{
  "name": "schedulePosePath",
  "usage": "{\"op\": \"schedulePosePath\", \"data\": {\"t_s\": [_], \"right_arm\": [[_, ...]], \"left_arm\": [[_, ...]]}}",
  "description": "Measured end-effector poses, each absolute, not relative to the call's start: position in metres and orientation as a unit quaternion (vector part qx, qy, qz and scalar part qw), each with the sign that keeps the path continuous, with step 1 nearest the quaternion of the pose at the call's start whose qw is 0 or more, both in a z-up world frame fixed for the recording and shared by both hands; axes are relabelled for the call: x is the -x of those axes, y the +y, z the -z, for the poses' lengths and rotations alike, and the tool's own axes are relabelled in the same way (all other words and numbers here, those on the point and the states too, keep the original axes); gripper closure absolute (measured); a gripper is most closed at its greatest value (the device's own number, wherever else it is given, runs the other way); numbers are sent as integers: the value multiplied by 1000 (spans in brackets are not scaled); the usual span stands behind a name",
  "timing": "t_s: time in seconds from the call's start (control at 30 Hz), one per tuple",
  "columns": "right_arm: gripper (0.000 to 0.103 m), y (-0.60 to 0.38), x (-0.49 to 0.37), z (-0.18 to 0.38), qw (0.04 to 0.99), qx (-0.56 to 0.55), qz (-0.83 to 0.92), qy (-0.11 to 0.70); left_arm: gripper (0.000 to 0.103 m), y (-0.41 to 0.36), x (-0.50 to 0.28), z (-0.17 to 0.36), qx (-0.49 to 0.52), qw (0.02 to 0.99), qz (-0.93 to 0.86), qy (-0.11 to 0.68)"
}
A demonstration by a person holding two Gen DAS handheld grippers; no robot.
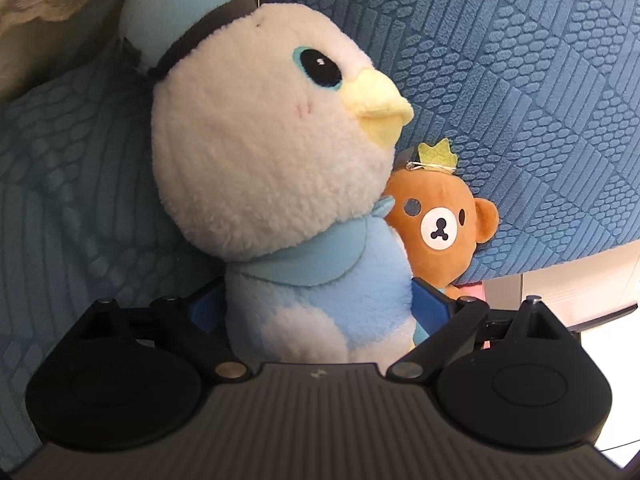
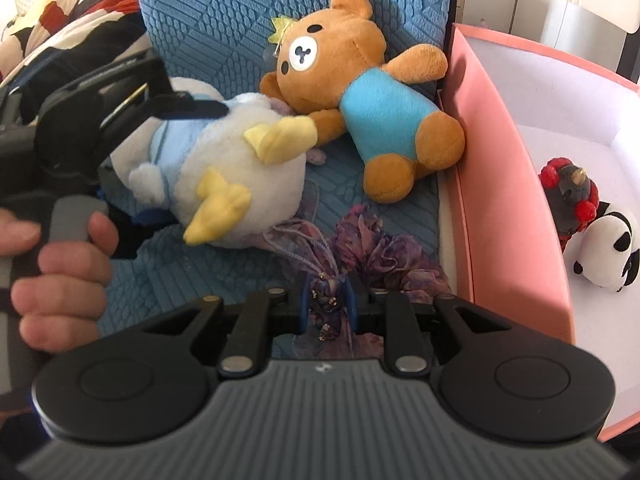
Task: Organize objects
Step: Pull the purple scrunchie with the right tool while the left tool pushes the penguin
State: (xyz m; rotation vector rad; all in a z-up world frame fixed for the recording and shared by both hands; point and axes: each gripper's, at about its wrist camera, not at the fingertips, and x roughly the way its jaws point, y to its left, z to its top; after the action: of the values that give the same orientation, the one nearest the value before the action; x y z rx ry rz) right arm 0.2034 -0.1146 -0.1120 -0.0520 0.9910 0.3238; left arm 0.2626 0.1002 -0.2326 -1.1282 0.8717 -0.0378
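Left wrist view: the left gripper (image 1: 316,312) stands wide, its blue fingers (image 1: 434,300) on either side of the bird plush (image 1: 272,168) at the body; whether the pads press it I cannot tell. The bear (image 1: 436,228) sits just behind the bird, against the blue cushion (image 1: 520,100).

Right wrist view: the right gripper (image 2: 328,306) is nearly closed, pinching purple fabric (image 2: 384,248) that lies on the cushion (image 2: 208,28). The bird (image 2: 224,176) lies left of the fabric, the bear (image 2: 360,92) beyond it. Right of the cushion stands a pink box (image 2: 492,160) holding a panda (image 2: 608,248) and a dark red-trimmed toy (image 2: 568,196). A hand (image 2: 60,264) grips the left gripper's handle.
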Motion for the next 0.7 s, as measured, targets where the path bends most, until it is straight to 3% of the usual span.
{"op": "schedulePosePath", "data": {"t_s": [0.27, 0.7], "right_arm": [[81, -113, -204, 113, 869, 29, -153, 470], [81, -109, -184, 103, 862, 24, -187, 471]], "left_arm": [[16, 99, -260, 210, 462, 778, 14, 425], [24, 89, -221, 160, 270, 854, 1, 444]]}}
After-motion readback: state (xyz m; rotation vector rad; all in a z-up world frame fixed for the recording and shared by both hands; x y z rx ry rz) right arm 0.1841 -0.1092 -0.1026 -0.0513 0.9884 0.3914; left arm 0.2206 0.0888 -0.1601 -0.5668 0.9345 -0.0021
